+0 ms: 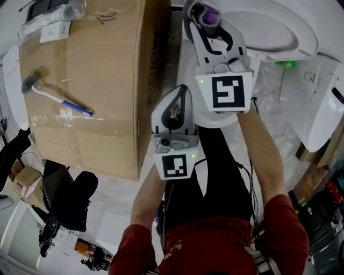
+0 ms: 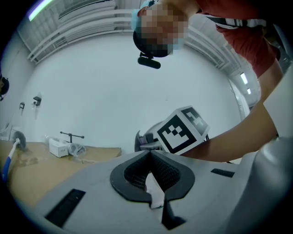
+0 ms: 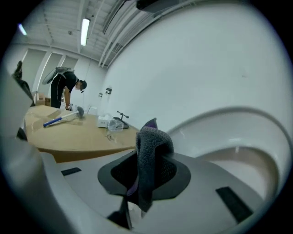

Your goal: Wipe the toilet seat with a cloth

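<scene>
Right gripper (image 1: 209, 16) clamped on cloth (image 3: 153, 151) clear of toilet seat (image 1: 269, 27); left gripper (image 1: 180, 92) shut, empty; wiping apparently still pending.

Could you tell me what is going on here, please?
A person holds a gripper in each hand beside a white toilet. The right gripper is shut on a folded grey cloth, held up in front of the toilet and not on the seat. The left gripper is shut. A cardboard box with a hammer on it stands alongside.
</scene>
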`<action>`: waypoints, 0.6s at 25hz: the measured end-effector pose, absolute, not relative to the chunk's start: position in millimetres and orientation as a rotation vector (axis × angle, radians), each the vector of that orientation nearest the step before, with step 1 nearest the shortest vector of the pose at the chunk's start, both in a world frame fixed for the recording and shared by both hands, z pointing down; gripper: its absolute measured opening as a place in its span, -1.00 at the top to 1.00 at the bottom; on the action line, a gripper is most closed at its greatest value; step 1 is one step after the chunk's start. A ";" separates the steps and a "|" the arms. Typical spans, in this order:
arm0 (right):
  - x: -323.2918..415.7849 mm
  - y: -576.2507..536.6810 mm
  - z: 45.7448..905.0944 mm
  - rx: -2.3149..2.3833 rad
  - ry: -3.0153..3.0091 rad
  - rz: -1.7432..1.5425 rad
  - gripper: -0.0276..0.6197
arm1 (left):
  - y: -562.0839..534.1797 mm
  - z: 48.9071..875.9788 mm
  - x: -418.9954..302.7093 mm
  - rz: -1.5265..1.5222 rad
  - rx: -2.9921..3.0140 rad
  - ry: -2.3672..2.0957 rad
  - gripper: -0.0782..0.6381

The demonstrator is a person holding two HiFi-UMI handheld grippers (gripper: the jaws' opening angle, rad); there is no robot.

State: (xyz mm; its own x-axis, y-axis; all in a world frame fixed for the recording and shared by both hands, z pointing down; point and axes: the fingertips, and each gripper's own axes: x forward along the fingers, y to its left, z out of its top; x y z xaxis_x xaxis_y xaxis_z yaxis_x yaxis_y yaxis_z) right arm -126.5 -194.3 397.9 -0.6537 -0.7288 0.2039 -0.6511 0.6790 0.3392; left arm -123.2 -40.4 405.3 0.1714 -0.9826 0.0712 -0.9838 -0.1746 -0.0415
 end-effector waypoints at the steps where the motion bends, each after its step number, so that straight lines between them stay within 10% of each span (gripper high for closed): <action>1: -126.3 -192.6 388.9 1.077 -2.556 -0.367 0.71 | -41.1 400.6 -121.2 0.123 2.396 -2.005 0.74; 15: 7.4 -213.2 308.0 1.469 -2.551 -0.325 0.71 | -63.1 398.0 -68.9 0.137 2.451 -1.886 0.74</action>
